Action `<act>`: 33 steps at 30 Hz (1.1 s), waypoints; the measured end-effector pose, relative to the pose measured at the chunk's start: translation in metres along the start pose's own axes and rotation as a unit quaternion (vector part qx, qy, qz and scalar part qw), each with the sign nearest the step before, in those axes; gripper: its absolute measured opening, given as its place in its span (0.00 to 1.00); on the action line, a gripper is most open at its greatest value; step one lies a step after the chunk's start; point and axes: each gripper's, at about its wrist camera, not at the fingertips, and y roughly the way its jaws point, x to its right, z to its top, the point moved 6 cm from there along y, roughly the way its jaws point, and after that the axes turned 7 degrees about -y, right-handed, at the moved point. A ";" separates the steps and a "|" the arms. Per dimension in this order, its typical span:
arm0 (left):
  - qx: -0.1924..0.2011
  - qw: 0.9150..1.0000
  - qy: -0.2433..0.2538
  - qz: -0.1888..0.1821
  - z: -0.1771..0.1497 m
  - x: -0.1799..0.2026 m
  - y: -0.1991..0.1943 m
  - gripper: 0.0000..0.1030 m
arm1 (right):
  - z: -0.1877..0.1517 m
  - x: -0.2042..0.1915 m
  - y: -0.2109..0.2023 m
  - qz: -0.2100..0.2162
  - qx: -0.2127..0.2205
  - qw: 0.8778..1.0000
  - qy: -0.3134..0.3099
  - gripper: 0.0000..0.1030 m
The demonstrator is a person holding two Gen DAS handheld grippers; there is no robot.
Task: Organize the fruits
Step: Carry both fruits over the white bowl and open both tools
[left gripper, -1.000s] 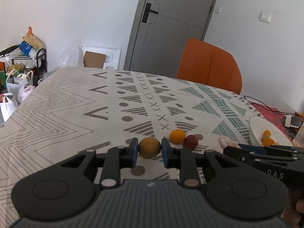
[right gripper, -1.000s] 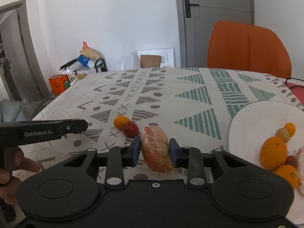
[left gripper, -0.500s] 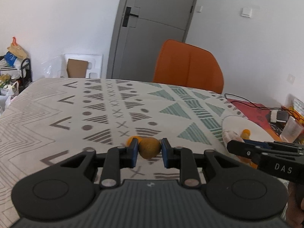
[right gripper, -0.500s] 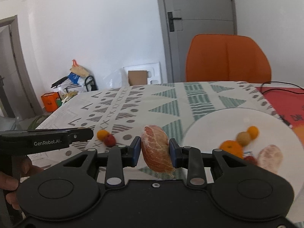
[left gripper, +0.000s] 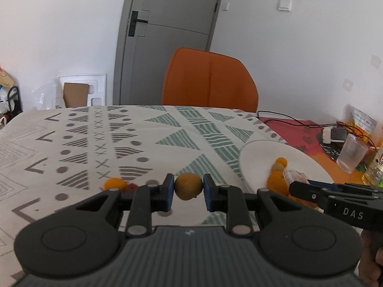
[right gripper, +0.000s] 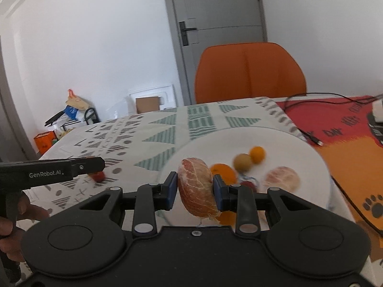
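While my left hand-held gripper (left gripper: pixel 186 189) clamps a small yellow-brown fruit (left gripper: pixel 188 186) above the patterned worktop (left gripper: pixel 148 141), my right hand-held gripper (right gripper: pixel 195 189) squeezes a peeled citrus piece (right gripper: pixel 196 189) over the near rim of the white plate (right gripper: pixel 282 143), where other fruits lie.

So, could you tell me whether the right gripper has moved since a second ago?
Yes. The right gripper, shut on the peeled fruit, has moved toward the white plate, which now lies right behind it rather than off to the side.
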 end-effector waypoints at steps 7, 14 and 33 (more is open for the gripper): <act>-0.006 1.000 0.021 -0.016 -0.004 0.027 0.009 0.24 | -0.011 0.030 -0.004 -0.019 0.001 1.000 0.025 0.29; -0.015 0.999 0.035 -0.031 -0.004 0.045 0.022 0.24 | -0.017 0.053 -0.007 -0.041 -0.003 0.998 0.041 0.29; -0.034 0.995 0.059 -0.073 -0.010 0.087 0.045 0.24 | -0.014 0.078 -0.017 -0.086 0.019 0.995 0.053 0.59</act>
